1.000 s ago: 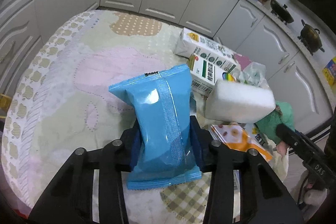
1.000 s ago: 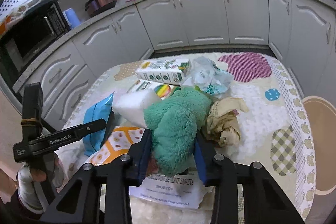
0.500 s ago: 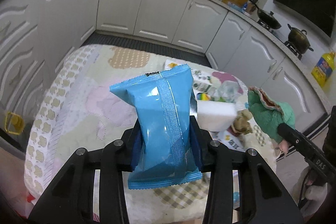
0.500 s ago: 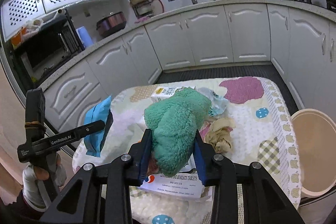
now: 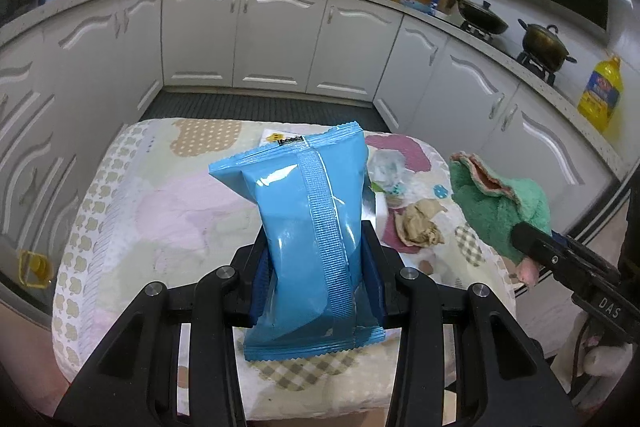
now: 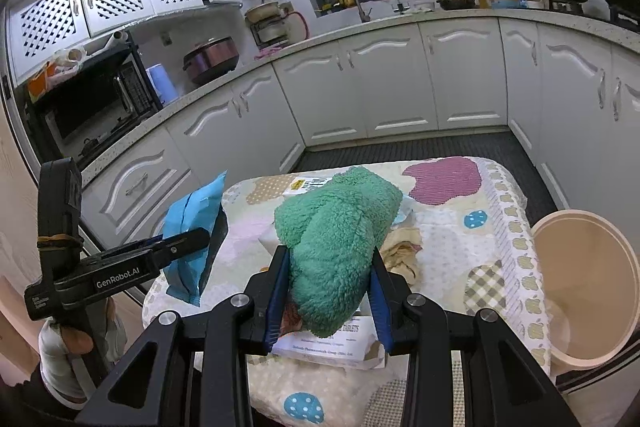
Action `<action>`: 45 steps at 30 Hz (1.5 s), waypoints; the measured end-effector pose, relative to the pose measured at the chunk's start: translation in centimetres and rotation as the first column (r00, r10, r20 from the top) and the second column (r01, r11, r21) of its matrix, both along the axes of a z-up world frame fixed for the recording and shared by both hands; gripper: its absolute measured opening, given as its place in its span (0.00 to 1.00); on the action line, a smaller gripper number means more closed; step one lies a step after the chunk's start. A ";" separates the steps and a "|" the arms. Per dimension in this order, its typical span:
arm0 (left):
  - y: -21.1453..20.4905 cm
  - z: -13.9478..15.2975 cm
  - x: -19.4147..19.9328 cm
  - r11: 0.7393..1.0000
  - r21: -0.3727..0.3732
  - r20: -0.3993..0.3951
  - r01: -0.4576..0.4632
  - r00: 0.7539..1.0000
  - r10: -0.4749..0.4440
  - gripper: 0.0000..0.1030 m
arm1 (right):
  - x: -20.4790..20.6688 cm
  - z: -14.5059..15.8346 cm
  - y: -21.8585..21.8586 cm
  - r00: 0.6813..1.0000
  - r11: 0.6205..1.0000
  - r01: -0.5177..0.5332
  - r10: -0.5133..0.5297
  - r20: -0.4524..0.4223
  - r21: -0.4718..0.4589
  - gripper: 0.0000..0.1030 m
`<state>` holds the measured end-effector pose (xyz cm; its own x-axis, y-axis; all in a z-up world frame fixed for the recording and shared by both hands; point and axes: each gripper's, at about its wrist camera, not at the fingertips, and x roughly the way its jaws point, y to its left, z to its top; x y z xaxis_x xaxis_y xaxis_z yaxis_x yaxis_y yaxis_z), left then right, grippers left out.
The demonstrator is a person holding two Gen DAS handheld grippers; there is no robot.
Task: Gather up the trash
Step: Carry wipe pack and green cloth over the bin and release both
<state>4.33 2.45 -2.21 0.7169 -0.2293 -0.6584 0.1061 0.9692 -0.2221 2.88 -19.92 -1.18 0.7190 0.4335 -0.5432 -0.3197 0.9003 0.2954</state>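
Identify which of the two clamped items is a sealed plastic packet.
The blue packet in the left hand-held gripper: glossy and crimp-sealed. The right hand-held gripper clamps a fuzzy green cloth.

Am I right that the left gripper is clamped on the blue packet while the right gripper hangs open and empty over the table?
Not quite. The left gripper is clamped on the blue packet, but the right gripper is not empty: the right wrist view shows its jaws shut on a green fluffy cloth, held above the table.
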 end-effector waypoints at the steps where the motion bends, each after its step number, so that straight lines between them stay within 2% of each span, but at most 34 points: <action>1: -0.2 0.0 -0.1 1.000 0.002 0.001 0.002 1.000 -0.002 0.37 | -0.1 0.0 0.0 1.000 1.000 0.002 -0.002 0.002 -0.003 0.34; 15: -4.2 0.9 -0.3 0.997 0.039 0.025 0.060 0.998 -0.061 0.37 | -1.3 0.4 -1.7 0.999 0.999 0.041 -0.041 0.015 -0.016 0.34; 28: -8.8 1.4 0.2 0.989 0.062 0.028 0.132 0.991 -0.134 0.37 | -2.0 0.4 -5.6 0.993 0.993 0.116 -0.116 0.015 -0.011 0.34; 36: -12.5 1.9 0.7 0.977 0.079 0.034 0.197 0.979 -0.200 0.37 | -2.5 -0.2 -8.5 0.984 0.984 0.176 -0.176 0.005 -0.010 0.34; 45: -18.4 1.4 1.5 0.952 0.107 0.014 0.285 0.957 -0.288 0.37 | -3.2 -1.2 -12.8 0.964 0.964 0.265 -0.265 -0.014 -0.013 0.35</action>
<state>5.87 -15.95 -0.77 0.6497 -0.3603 -0.6694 0.3879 0.9144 -0.1157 -0.34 -32.77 -2.35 0.7991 0.2225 -0.5585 -0.0646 0.9554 0.2882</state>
